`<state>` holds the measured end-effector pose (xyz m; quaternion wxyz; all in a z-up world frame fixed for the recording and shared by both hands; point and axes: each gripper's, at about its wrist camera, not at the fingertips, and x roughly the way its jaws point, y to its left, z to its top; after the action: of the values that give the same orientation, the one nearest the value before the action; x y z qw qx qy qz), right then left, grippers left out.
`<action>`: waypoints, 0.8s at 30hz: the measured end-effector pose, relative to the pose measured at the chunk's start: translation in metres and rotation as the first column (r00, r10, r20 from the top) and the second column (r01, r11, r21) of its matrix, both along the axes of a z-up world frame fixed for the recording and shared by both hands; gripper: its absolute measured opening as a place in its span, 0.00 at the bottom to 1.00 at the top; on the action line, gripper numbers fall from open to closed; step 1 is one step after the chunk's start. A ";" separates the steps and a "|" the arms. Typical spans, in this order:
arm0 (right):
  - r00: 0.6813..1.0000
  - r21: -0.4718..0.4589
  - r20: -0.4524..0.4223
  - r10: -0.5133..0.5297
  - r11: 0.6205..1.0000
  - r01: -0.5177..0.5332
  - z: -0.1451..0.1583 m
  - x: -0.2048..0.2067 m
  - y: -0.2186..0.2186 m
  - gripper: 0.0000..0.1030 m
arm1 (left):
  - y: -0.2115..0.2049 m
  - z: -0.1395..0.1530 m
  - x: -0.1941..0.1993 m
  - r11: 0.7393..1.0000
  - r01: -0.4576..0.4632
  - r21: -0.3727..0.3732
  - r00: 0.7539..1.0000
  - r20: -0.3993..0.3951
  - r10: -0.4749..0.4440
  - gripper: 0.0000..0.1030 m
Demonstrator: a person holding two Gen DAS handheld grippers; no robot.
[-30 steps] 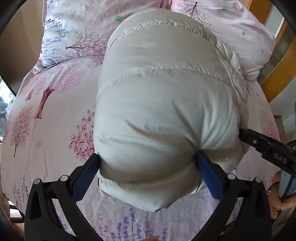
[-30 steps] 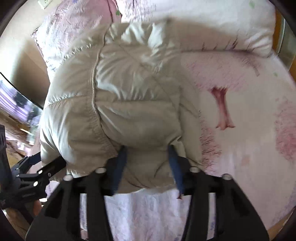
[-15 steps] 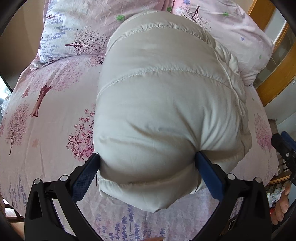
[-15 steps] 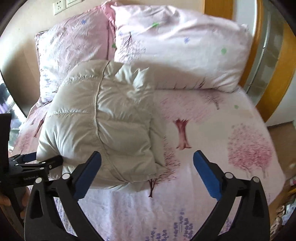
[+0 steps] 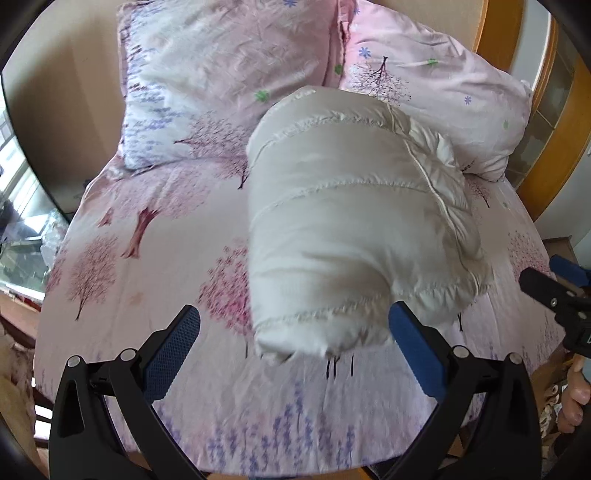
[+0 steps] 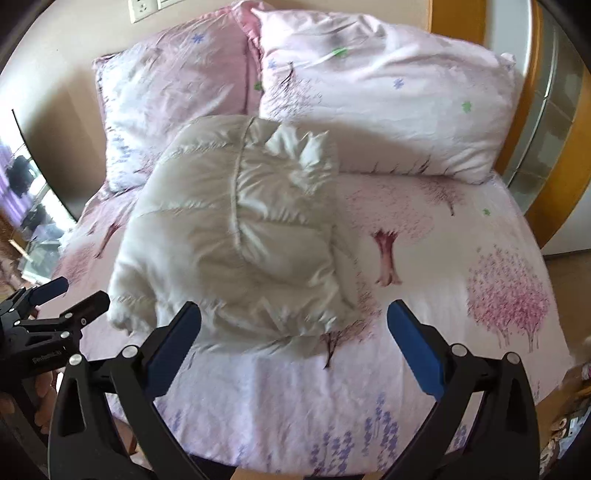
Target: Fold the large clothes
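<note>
One puffy quilted jacket (image 5: pixel 347 229), rolled, on smooth floral sheet (image 5: pixel 140 266)

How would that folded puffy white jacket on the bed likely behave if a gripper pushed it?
The jacket looks air-filled and soft, so it would probably squash before sliding. Its shiny shell suggests slipperiness. The bundle is loosely folded, so a shove may well unfold it.

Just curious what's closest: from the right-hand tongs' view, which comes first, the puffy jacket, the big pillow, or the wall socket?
From the right tongs:
1. Folded jacket, just ahead, left of centre.
2. Big pillow, behind it, upper right.
3. Wall socket, top left, farthest.
</note>
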<state>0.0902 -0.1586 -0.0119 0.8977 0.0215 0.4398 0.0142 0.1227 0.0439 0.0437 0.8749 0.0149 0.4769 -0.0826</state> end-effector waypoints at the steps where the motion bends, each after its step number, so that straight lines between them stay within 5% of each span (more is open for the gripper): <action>1: 1.000 0.006 -0.020 0.006 1.000 -0.006 -0.002 -0.002 0.001 0.98 | 0.002 0.001 -0.004 1.000 -0.002 0.009 1.000 -0.011 0.002 0.99; 11: 0.972 0.011 -0.230 0.039 0.999 -0.037 -0.035 -0.032 0.015 0.98 | 0.006 -0.012 -0.042 0.996 -0.002 0.094 0.992 -0.127 0.014 0.99; 24: 0.969 -0.055 -0.247 0.031 0.997 -0.047 -0.044 -0.047 0.029 0.98 | -0.005 -0.026 -0.054 0.994 0.004 0.112 0.976 -0.218 0.021 0.99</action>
<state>0.0428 -0.1292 -0.0558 0.8362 -0.0129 0.5481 0.0157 0.0685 0.0385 0.0180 0.8152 0.0527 0.5743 -0.0530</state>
